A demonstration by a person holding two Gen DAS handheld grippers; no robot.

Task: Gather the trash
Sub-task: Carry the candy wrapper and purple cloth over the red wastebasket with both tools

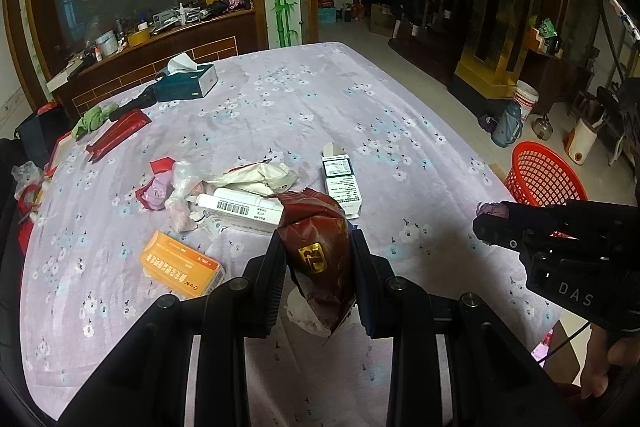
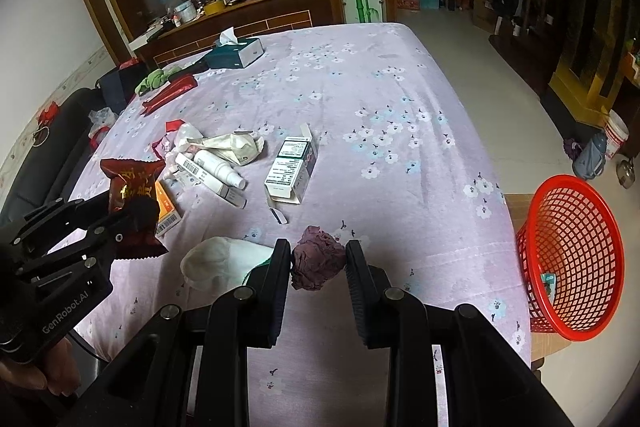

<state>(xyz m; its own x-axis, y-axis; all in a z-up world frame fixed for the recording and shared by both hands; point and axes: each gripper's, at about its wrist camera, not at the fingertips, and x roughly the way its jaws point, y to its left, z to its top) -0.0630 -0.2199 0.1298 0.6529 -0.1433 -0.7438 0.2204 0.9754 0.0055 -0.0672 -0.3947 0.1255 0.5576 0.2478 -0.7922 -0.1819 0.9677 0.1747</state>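
Your 2 sets of jaws are both clenched on trash: your left gripper (image 1: pixel 318 259) pinches a dark red snack wrapper (image 1: pixel 318 247) lifted above the table (image 1: pixel 360 99), and your right gripper (image 2: pixel 318 261) squeezes a crumpled purple wad (image 2: pixel 318 257) between its fingers, near the table's front edge. The red mesh basket (image 2: pixel 576 259) sits tilted off the table's right side. More litter lies mid-table: an orange box (image 1: pixel 182 269), a white carton (image 1: pixel 342 183), a white bottle (image 2: pixel 220 169).
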